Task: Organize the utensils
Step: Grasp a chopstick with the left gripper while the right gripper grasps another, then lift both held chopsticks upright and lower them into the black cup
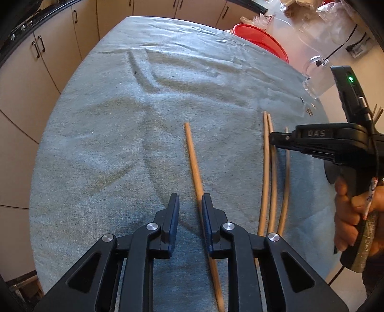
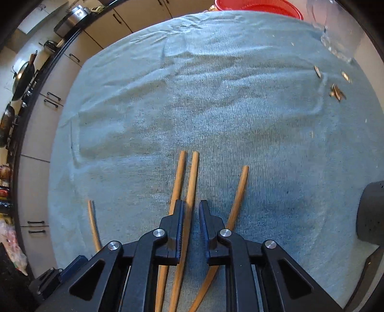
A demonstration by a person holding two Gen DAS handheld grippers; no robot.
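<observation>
Right tongs (image 1: 276, 138), marked "DAS", perhaps empty; left tongs (image 1: 190, 204) slightly apart, empty.

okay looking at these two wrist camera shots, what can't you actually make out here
- Left wrist view: the lone chopstick passes behind the left gripper; contact with a finger is unclear.
- Right wrist view: the near ends of the three chopsticks are covered by the right gripper.
- Right wrist view: small scraps on the blue cloth are too small to identify.
- Right wrist view: the red bowl is cut off by the top edge.
</observation>
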